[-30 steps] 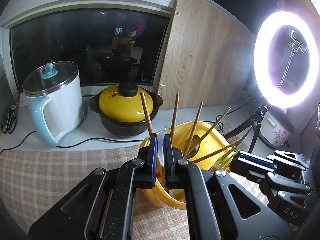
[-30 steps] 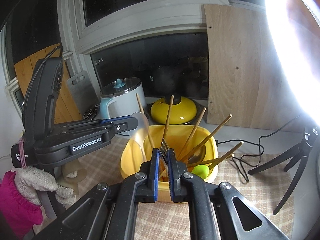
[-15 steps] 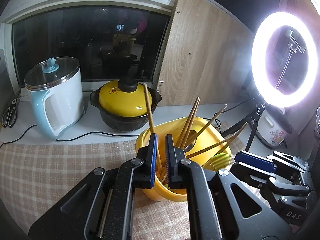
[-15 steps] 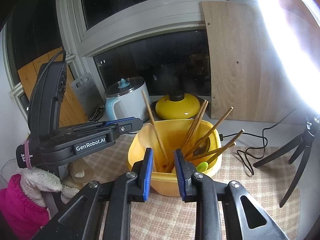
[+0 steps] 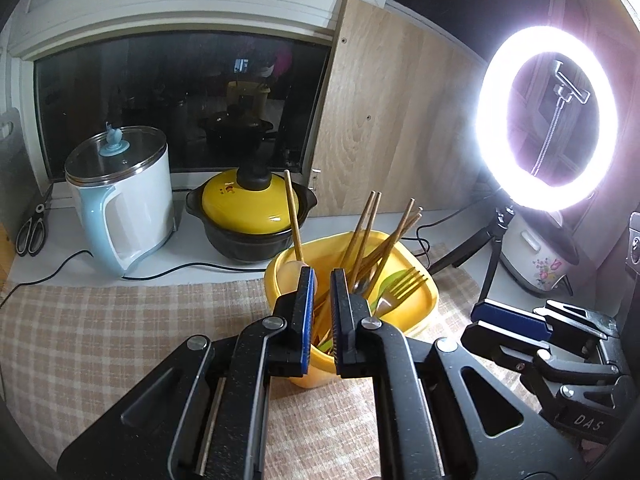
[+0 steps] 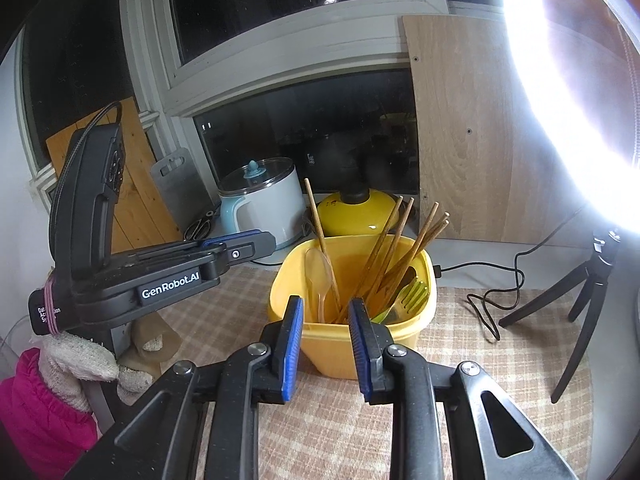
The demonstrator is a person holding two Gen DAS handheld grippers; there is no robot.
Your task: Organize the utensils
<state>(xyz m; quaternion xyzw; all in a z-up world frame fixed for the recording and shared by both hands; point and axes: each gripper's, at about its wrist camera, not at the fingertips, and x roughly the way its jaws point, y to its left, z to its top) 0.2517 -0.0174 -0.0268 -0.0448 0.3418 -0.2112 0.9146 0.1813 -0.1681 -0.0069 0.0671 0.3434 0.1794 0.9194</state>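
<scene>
A yellow tub (image 6: pixel 404 340) (image 5: pixel 424 312) stands on the checked mat. In it are several wooden chopsticks (image 6: pixel 400 248) (image 5: pixel 368 232), a clear plastic spoon (image 6: pixel 318 276), a gold fork (image 6: pixel 412 300) (image 5: pixel 404 284) and a green utensil (image 5: pixel 390 282). My left gripper (image 5: pixel 322 312) is open by a narrow gap and empty, just in front of the tub; it also shows at the left in the right wrist view (image 6: pixel 240 248). My right gripper (image 6: pixel 325 344) is open and empty, in front of the tub; it also shows at the right in the left wrist view (image 5: pixel 508 320).
A white and blue kettle (image 5: pixel 120 200), a yellow-lidded black pot (image 5: pixel 252 216) and scissors (image 5: pixel 30 232) sit on the sill behind. A ring light (image 5: pixel 548 116) on a tripod (image 6: pixel 576 300) and a flowered cooker (image 5: pixel 536 252) stand at the right, with a cable (image 6: pixel 484 312) on the mat.
Both grippers let go: the spoon left the left one, the fork the right one, and both now rest in the tub. Both grippers opened and drew back from it.
</scene>
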